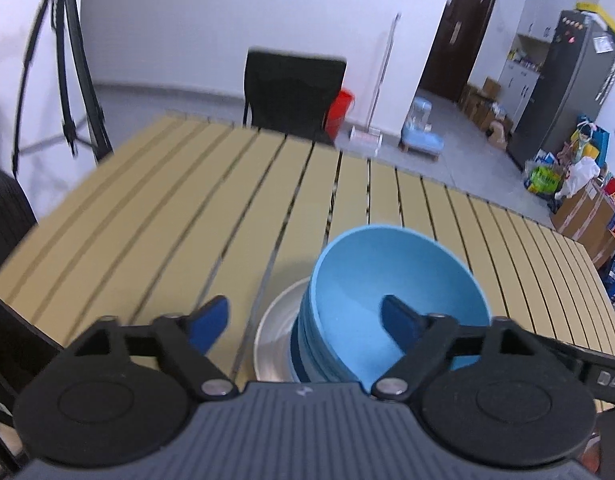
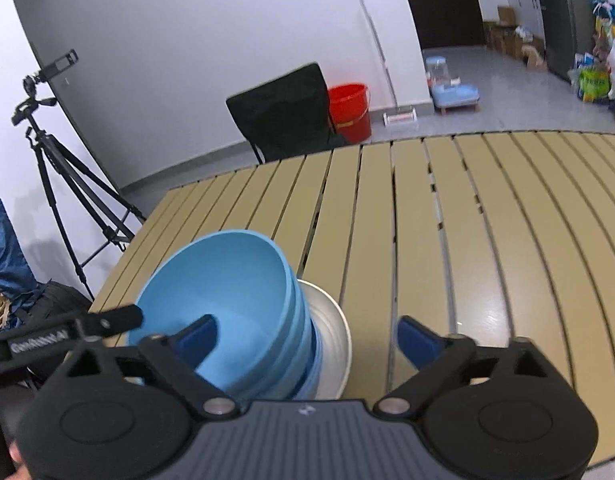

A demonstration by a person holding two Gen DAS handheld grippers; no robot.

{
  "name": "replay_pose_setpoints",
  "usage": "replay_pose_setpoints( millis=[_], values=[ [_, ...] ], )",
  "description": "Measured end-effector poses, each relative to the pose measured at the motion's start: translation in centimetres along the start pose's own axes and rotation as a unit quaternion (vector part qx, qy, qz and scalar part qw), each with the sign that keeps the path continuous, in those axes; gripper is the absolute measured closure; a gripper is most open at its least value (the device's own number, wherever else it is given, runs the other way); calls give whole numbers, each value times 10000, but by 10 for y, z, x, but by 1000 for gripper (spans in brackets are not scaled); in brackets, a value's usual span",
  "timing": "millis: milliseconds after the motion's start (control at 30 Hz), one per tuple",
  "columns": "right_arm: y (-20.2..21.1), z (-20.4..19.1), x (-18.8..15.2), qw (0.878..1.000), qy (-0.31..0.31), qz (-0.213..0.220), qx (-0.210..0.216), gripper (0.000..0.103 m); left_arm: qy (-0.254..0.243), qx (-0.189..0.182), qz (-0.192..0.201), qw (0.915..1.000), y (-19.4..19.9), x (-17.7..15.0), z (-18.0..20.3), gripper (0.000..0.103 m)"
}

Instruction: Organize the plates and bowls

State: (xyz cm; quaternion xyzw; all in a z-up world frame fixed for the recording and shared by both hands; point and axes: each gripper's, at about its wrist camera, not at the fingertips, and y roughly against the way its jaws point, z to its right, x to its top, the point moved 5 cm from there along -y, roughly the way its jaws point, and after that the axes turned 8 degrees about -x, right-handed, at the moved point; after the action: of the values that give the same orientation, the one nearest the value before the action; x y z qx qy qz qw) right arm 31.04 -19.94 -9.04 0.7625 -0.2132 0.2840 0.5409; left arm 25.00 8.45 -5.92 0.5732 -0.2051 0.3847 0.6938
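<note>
A stack of nested light blue bowls (image 1: 387, 264) (image 2: 227, 276) stands on a silver metal plate (image 1: 275, 320) (image 2: 335, 332) near the front of the slatted yellow table (image 1: 187, 200) (image 2: 487, 260). My left gripper (image 1: 303, 304) hangs open above the stack's left side, with its right finger over the top bowl's hollow and its left finger over bare table. My right gripper (image 2: 306, 322) is open too, its left finger over the bowl's hollow and its right finger over the table. Neither gripper's pads touch the bowls or the plate.
A black chair (image 1: 291, 92) (image 2: 283, 112) stands behind the table's far edge, with a red bucket (image 2: 349, 110) beside it. A tripod (image 2: 55, 168) stands off the table's left side. A fridge (image 1: 563, 88) and boxes fill the far right of the room.
</note>
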Motion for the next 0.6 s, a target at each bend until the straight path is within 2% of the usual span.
replay_pose_setpoints(
  millis=[33,100,167,433,600],
  values=[
    [9,2,-4,9999,38,102,-59,0,-55,16,176,9998,9,-2,3,0],
    [28,3,-12,9989,214,343,-218,0,-166,48,564,9983,30,-8,9,0],
    [47,2,-22,9972,346,572,-347,0,-335,100,780,9963,50,-18,17,0],
    [125,-3,-73,9869,728,1319,-580,0,-958,98,1325,9865,125,-76,38,0],
    [161,-4,-110,9824,900,1486,-686,0,-1166,48,1531,9813,162,-107,45,0]
  ],
)
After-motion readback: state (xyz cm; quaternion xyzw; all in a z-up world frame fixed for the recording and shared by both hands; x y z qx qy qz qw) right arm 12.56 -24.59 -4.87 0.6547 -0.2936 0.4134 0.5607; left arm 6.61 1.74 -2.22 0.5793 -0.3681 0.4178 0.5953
